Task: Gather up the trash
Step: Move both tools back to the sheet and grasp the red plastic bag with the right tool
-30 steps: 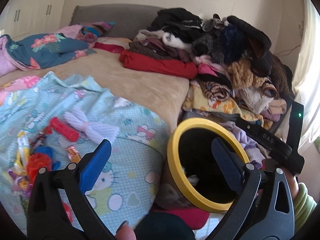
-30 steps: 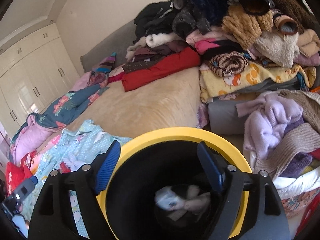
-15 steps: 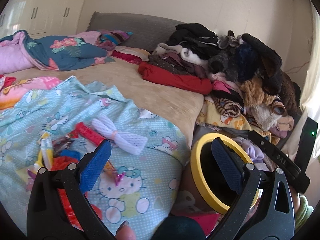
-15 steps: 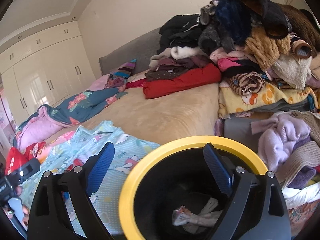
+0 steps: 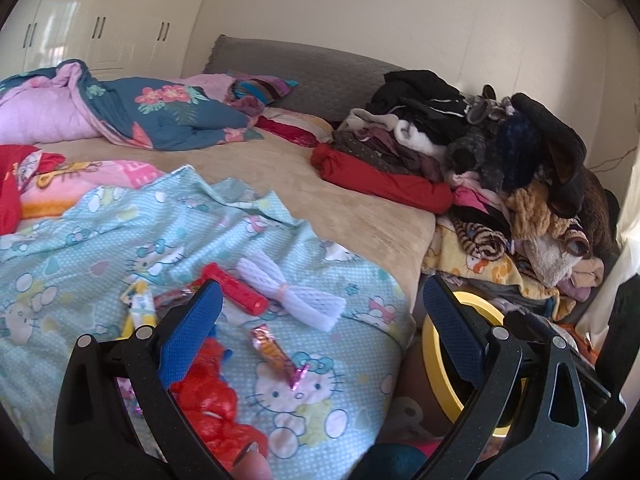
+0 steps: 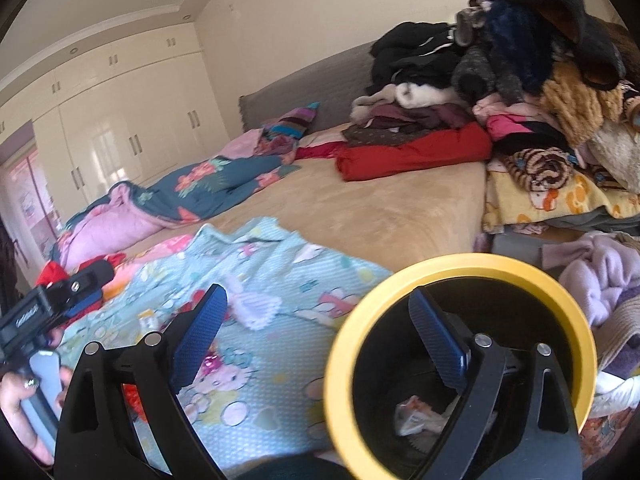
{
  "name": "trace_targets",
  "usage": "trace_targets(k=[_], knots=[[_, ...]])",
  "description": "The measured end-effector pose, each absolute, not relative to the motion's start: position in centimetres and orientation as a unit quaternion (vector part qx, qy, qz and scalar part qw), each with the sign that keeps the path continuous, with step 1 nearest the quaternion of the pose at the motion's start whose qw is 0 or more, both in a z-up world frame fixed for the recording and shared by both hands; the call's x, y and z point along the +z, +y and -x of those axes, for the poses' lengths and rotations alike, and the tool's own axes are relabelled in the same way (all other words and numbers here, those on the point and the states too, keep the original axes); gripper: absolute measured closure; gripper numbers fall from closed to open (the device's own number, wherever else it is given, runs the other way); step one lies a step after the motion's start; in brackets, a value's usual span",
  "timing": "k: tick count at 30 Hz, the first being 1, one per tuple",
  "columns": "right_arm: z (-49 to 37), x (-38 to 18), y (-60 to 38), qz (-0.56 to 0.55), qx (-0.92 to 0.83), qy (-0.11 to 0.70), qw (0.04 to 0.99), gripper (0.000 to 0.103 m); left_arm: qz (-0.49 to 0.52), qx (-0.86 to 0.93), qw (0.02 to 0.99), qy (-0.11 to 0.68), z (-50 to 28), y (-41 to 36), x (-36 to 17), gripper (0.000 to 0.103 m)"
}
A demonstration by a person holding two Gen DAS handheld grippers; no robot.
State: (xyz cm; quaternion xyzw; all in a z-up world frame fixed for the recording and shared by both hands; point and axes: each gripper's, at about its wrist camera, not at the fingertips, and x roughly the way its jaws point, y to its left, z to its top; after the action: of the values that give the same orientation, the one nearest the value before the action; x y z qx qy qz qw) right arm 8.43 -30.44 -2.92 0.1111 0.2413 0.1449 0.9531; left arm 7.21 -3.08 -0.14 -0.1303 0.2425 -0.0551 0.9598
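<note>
Trash lies on a light-blue cartoon blanket (image 5: 120, 240): a red tube (image 5: 234, 288), a white foam net (image 5: 292, 300), a shiny candy wrapper (image 5: 276, 354), a crumpled red bag (image 5: 212, 400) and a yellow-white wrapper (image 5: 140, 304). My left gripper (image 5: 320, 284) hovers open just short of them, nothing between its fingers. A black bin with a yellow rim (image 6: 460, 264) stands beside the bed with crumpled paper (image 6: 416, 416) inside. My right gripper (image 6: 316, 292) hangs over the bin's left rim, its jaws opening and empty.
A tall pile of clothes (image 5: 500, 160) covers the bed's right side and overhangs the bin (image 5: 434, 356). A blue floral quilt (image 5: 168, 116) and a grey headboard (image 5: 320, 76) lie at the back. White wardrobes (image 6: 120, 132) line the far wall.
Both grippers swung left, from the bin toward the blanket. The bin slid to the right of each view, and the trash came under the left gripper. The right jaws spread wider.
</note>
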Motion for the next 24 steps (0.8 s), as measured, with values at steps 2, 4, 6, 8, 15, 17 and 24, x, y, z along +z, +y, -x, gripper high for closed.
trace_targets(k=[2, 4, 6, 8, 15, 17, 24], knots=[[-8.2, -3.0, -29.6, -0.106, 0.154, 0.244, 0.952, 0.013, 0.133, -0.048, 0.960, 0.240, -7.1, -2.4, 0.0, 0.011], [-8.0, -3.1, -28.5, -0.100, 0.164, 0.247, 0.950, 0.013, 0.135, -0.045, 0.961, 0.239, -7.1, -1.9, 0.1, 0.011], [-7.8, -3.2, -27.6, -0.094, 0.174, 0.250, 0.948, 0.013, 0.138, -0.040, 0.961, 0.237, -7.1, -1.3, 0.1, 0.011], [-7.5, -3.3, -26.5, -0.088, 0.186, 0.254, 0.945, 0.013, 0.143, -0.036, 0.961, 0.236, -7.1, -0.6, 0.2, 0.011], [-6.4, -3.5, -22.8, -0.061, 0.224, 0.265, 0.936, 0.013, 0.160, -0.021, 0.959, 0.232, -7.1, 1.7, 0.5, 0.011], [-6.1, -3.5, -21.8, -0.053, 0.234, 0.266, 0.933, 0.013, 0.163, -0.016, 0.959, 0.230, -7.0, 2.6, 0.6, 0.011], [-5.5, -4.1, -18.9, -0.031, 0.261, 0.282, 0.923, 0.013, 0.171, 0.010, 0.959, 0.227, -6.6, 5.8, 0.6, 0.011]])
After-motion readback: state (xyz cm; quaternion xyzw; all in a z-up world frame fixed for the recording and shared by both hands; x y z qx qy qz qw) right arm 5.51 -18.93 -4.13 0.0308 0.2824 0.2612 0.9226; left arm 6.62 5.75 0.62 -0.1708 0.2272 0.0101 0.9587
